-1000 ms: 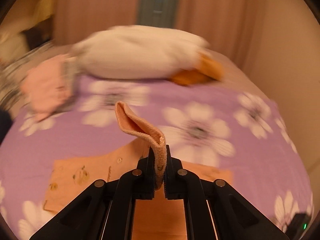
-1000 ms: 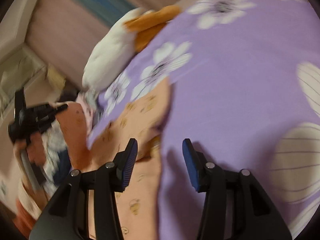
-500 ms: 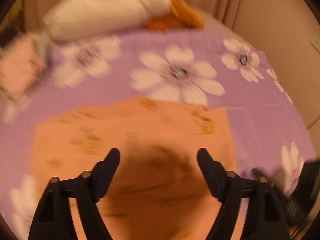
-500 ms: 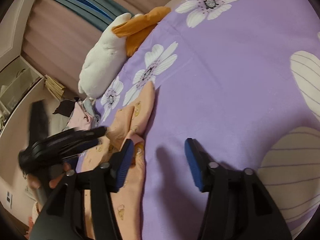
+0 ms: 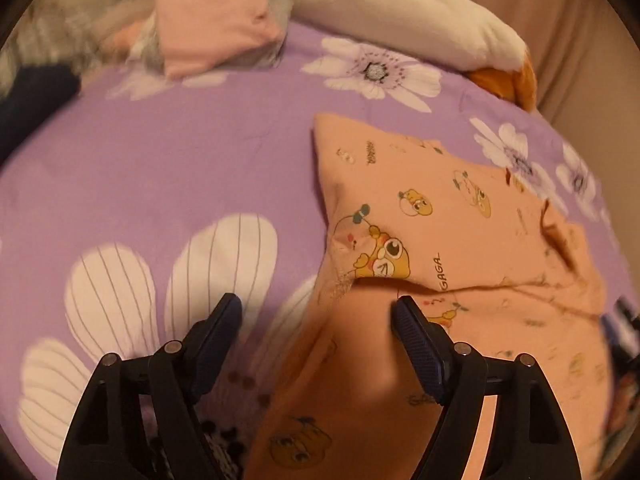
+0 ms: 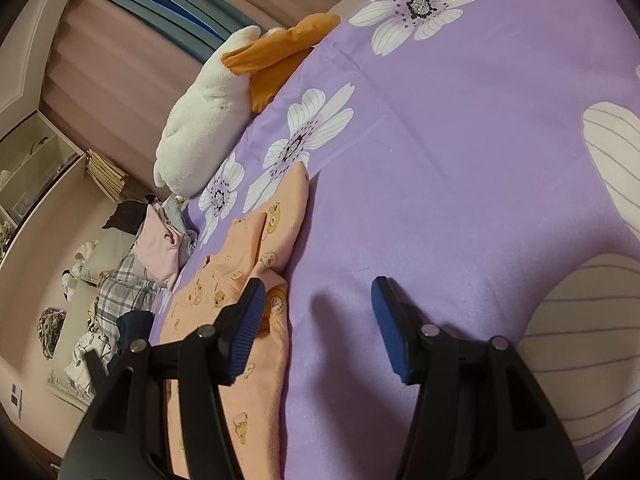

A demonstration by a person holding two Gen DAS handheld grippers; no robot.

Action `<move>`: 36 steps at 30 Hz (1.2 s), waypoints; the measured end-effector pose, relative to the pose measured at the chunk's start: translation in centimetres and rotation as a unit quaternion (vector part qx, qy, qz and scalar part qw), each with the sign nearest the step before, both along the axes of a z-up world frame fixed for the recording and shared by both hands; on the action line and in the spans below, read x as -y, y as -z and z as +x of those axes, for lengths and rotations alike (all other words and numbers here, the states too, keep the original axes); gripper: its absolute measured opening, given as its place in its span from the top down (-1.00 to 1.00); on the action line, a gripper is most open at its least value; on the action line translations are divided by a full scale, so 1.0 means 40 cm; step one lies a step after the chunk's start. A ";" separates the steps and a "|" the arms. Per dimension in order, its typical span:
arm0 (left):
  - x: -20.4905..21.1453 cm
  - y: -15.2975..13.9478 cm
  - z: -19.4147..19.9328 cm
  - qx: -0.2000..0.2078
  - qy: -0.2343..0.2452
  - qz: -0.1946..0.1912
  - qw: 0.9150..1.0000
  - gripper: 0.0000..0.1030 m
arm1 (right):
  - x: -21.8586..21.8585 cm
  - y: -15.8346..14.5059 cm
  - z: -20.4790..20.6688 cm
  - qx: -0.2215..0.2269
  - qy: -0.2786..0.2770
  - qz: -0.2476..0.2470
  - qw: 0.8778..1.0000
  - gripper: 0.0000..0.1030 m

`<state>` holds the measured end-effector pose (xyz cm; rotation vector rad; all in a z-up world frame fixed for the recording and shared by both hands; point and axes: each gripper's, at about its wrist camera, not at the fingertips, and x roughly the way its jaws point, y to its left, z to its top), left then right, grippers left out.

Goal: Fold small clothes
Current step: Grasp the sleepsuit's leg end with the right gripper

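An orange small garment [image 5: 436, 216] with cartoon prints lies partly folded on the purple flowered bedspread [image 5: 180, 168]. My left gripper [image 5: 318, 314] hangs open just over the garment's near left edge, nothing pinched between its fingers. In the right wrist view the same orange garment [image 6: 256, 264] lies to the left. There my right gripper [image 6: 318, 292] stands open above the bedspread [image 6: 460, 160], its left finger over the garment's edge and its right finger over bare sheet.
A white and orange plush toy [image 5: 400, 16] lies at the far edge of the bed. A folded pink cloth [image 5: 212, 40] tops a pile of clothes at the far left. Shelves and more piled clothes [image 6: 120, 292] sit beside the bed.
My left gripper let go of the orange cuff it was pinching, opened wide, and swept down toward the garment's near left edge. The right gripper widened a little and stayed in place.
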<state>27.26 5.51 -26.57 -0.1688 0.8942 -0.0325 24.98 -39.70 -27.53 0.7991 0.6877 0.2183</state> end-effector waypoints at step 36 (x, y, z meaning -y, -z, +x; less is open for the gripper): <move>0.014 -0.012 0.009 0.000 0.015 0.027 1.000 0.61 | -0.373 -0.213 0.206 -0.062 -0.114 -0.263 0.956 -0.55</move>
